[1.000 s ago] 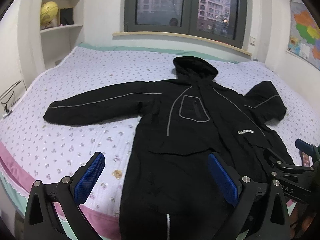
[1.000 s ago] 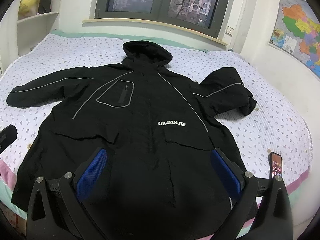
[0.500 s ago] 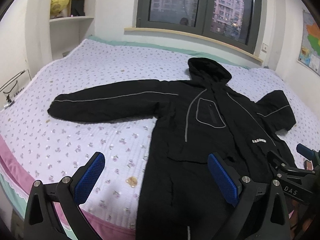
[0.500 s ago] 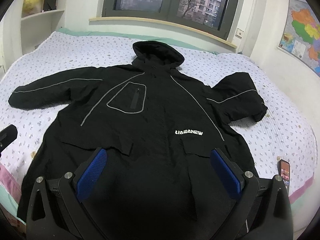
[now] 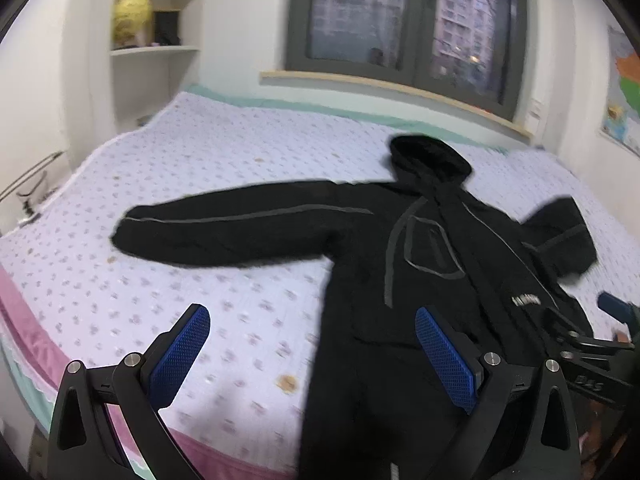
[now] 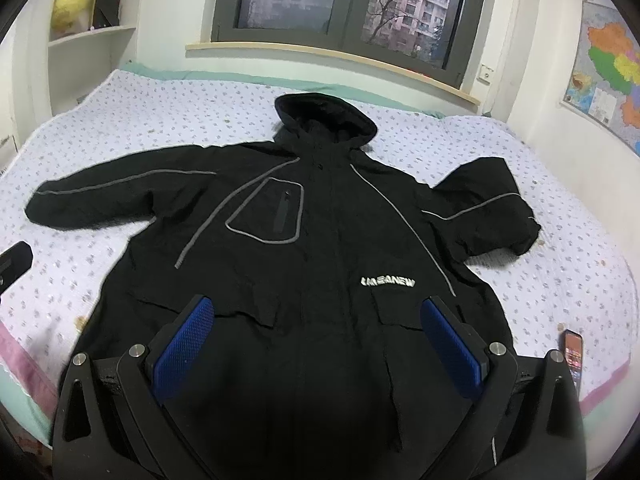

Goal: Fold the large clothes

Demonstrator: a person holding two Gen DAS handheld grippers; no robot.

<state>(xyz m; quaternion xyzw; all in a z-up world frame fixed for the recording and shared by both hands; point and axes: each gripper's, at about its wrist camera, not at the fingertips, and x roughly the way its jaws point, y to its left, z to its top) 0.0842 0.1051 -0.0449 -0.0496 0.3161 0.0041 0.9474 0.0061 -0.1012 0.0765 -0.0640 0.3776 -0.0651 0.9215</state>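
A large black hooded jacket (image 6: 320, 248) with grey piping lies spread face up on the bed, hood toward the window. Its left sleeve (image 5: 224, 228) stretches straight out; the right sleeve (image 6: 488, 204) is bent back on itself. My left gripper (image 5: 312, 344) hovers open above the near edge of the bed, left of the jacket's hem, with nothing between its blue pads. Over the jacket's lower front, my right gripper (image 6: 318, 336) is also open and holds nothing. The right gripper's body (image 5: 588, 348) shows at the right edge of the left wrist view.
The bed (image 6: 160, 120) has a white floral sheet with a pink edge. A phone (image 6: 573, 354) lies near the jacket's right hem. Shelves (image 5: 156, 48) stand at the back left, a window (image 6: 344, 0) behind the bed, a map (image 6: 608, 68) on the right wall.
Both grippers have drifted left and slightly forward over the bed, so the jacket sits further right in the left wrist view. Both stay open. The jacket has not moved.
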